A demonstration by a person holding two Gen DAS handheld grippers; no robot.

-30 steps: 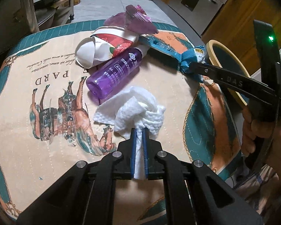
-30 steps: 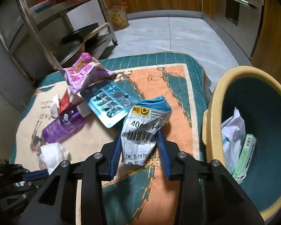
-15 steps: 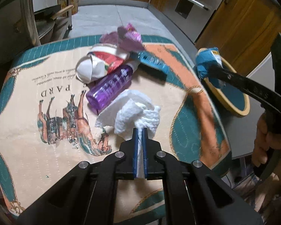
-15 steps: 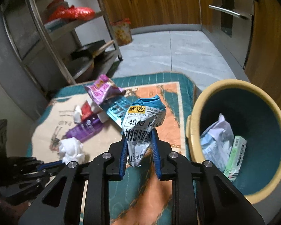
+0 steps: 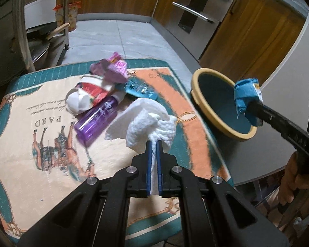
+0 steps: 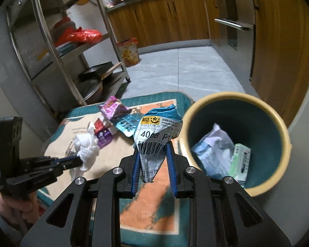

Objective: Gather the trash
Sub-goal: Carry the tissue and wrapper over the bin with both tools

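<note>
My left gripper is shut on a crumpled white paper towel, held just above the horse-print cloth. In the right wrist view, that left gripper and the paper towel appear at the left. My right gripper is shut on a crumpled blue shipping bag with a barcode label, beside the rim of the yellow bin. From the left wrist view, the blue bag hangs over the yellow bin. A purple bottle, a purple wrapper, a teal blister pack and a white-and-red paper cup lie on the cloth.
The bin holds crumpled paper and a green box. A metal shelf rack with pans stands beyond the table's far left. Wooden cabinets line the back and right. A person's hand grips the right tool.
Both grippers have risen. The right one carried the blue bag from over the cloth to the bin's rim. The paper towel came up off the cloth in the left gripper.
</note>
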